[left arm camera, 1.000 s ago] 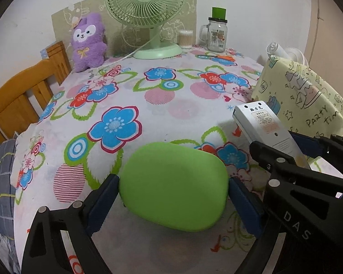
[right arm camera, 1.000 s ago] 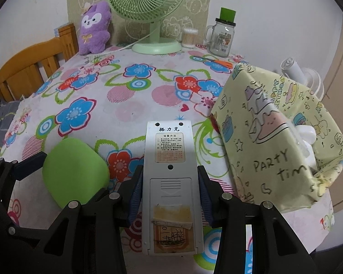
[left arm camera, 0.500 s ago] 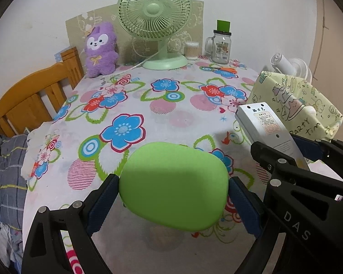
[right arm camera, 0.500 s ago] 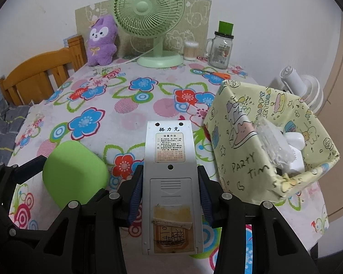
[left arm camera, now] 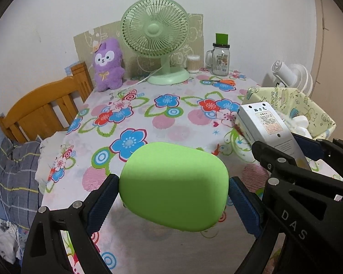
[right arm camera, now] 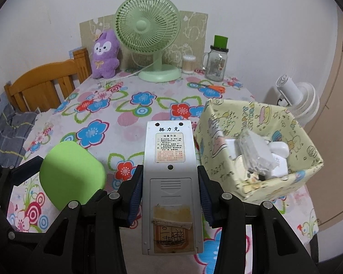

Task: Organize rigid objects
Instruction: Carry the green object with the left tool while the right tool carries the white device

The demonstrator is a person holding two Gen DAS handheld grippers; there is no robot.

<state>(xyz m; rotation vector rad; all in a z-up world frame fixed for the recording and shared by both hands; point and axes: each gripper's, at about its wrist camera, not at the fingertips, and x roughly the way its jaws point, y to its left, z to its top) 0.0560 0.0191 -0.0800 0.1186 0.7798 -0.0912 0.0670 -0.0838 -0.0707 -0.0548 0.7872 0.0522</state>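
Clearly, the left gripper (left arm camera: pixel 173 196) pinches a rounded lime-green case (left arm camera: pixel 174 186) above the flowered tablecloth (left arm camera: pixel 135 114); the right gripper (right arm camera: pixel 170 189) clamps a grey remote control (right arm camera: pixel 171 171), label up, beside the yellow cartoon-print fabric box (right arm camera: pixel 226 180), whose white contents are indistinct.

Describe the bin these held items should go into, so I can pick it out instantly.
Start at the green desk fan at the far edge of the flowered table. Come toward the near right corner: the open, pale yellow cartoon-print fabric box stands there. It alone holds white plastic items.
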